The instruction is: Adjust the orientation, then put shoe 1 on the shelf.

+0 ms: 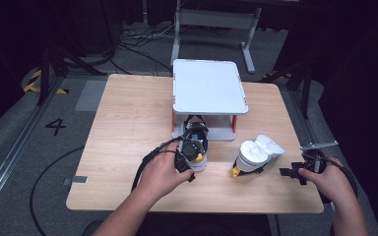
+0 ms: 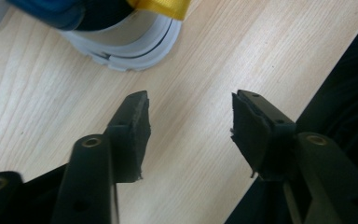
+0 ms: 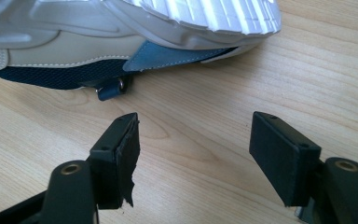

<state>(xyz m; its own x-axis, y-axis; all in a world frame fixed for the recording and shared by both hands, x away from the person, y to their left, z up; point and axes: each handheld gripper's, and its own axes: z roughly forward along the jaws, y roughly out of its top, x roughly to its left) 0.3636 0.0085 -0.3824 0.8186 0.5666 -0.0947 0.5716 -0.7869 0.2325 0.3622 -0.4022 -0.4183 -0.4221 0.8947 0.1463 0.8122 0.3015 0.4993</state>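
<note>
Table (image 1: 128, 123) first: light wood, with the white two-tier rack (image 1: 209, 91) standing at its far middle. Take the rack as landmark.

Two shoes sit on the near side of the rack. Upright shoe (image 1: 197, 147) is just in front of the rack's left leg, right under your left hand. Tipped shoe (image 1: 256, 155) lies on its side in front of the rack's right leg, white sole up, yellow tab toward you.

Your left gripper (image 2: 189, 121) has its jaws apart with nothing between them, only bare wood; the upright shoe's white sole edge is just beyond its tips. Your right gripper (image 3: 193, 140) is also spread and empty, near the tipped shoe's blue-and-navy side and well to the right of the rack.

Risks, as I judge them:
- A pinch on the rounded sole would likely slip; the collar or heel tab looks like the safer hold.
- The tipped shoe may roll or skid if you push before closing.
- Lifting toward the rack, the toe could catch the upper shelf edge.
- Left pad is torn; grip may be uneven.

Hard to make out: your left hand covers much of the upright shoe in the high view, and the rack's lower tier is shadowed.
</note>
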